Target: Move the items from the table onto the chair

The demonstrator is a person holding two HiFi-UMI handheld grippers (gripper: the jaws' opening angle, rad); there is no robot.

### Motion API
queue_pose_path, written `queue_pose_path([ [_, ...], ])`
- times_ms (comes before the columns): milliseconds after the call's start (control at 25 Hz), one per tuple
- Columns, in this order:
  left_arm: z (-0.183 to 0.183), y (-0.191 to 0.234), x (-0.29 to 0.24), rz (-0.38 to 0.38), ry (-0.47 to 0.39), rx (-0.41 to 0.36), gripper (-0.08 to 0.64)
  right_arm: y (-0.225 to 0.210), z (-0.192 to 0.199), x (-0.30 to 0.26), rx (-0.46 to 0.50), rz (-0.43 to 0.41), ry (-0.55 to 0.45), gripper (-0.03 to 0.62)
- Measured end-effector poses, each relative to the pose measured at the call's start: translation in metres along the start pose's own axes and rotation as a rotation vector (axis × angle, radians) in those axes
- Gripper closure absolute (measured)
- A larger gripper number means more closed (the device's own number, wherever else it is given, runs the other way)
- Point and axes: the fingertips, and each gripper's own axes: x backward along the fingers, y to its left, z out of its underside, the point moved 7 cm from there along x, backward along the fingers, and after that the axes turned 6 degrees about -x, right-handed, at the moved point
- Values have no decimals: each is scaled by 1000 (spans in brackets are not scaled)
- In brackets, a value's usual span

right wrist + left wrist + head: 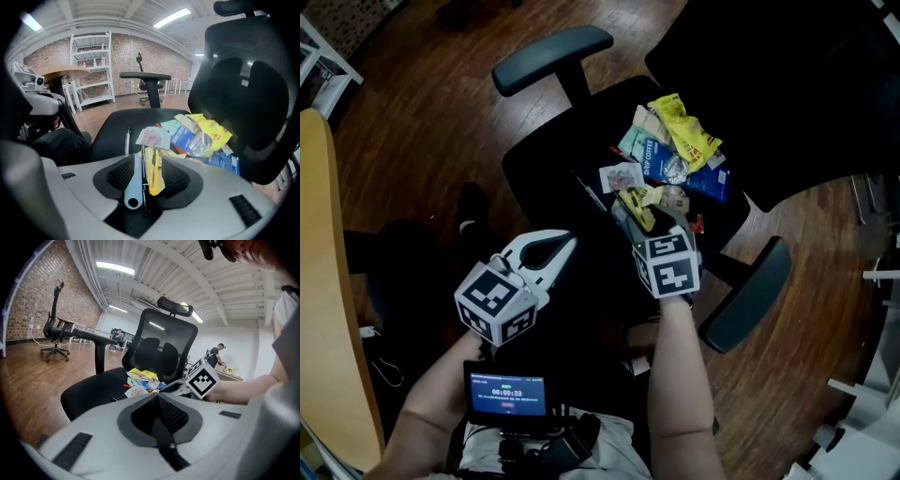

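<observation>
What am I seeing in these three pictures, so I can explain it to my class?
No robot: a person holds a two-jaw gripper in each hand. One picture comes from a camera on the person's head, looking down; the other two from cameras riding on the grippers, looking along their jaws. Below is a black office chair seat with a pile of packets, one a yellow packet, and a loose pen beside them. The right gripper is shut on a bundle: a light blue handle, a black pen and what looks like a yellow utility knife. The left gripper is shut and empty.
</observation>
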Motion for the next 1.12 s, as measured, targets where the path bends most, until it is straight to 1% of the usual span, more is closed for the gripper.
queue_pose_path([
  [80,-4,2,2,-12,-1,-4,540,2,-9,3,12,-6,-41,402],
  [160,-9,4,8,-30,-7,-4,540,9,-22,9,16,-41,-99,402],
  [240,-16,6,16,-48,-20,15,540,20,-34,18,-32,-121,-175,402],
  [360,-30,6,30,-74,-43,40,540,36,-48,30,-156,-293,-293,407],
  [400,-35,6,35,-84,-51,37,540,43,-52,33,-171,-349,-326,424],
  [480,-43,7,43,-102,-61,25,540,59,-61,39,-150,-452,-370,510],
  [520,-45,6,47,-111,-63,24,540,68,-64,42,-126,-503,-378,592],
  [600,-49,5,57,-133,-69,39,540,83,-68,47,-75,-586,-381,592],
  [680,-57,4,73,-163,-90,59,540,93,-69,48,-22,-623,-380,592],
  [760,-72,4,96,-200,-129,66,540,99,-70,47,20,-636,-377,592],
  [840,-87,5,122,-234,-174,56,540,106,-70,47,36,-649,-379,592],
  [920,-97,5,154,-266,-214,36,540,121,-69,50,29,-688,-396,592],
  [1000,-104,6,195,-296,-247,25,540,144,-72,63,-6,-750,-443,592],
  [1080,-116,12,231,-313,-277,4,540,164,-95,88,-27,-797,-534,592],
  [1120,-123,16,243,-322,-286,-12,540,171,-111,100,-12,-821,-581,592],
])
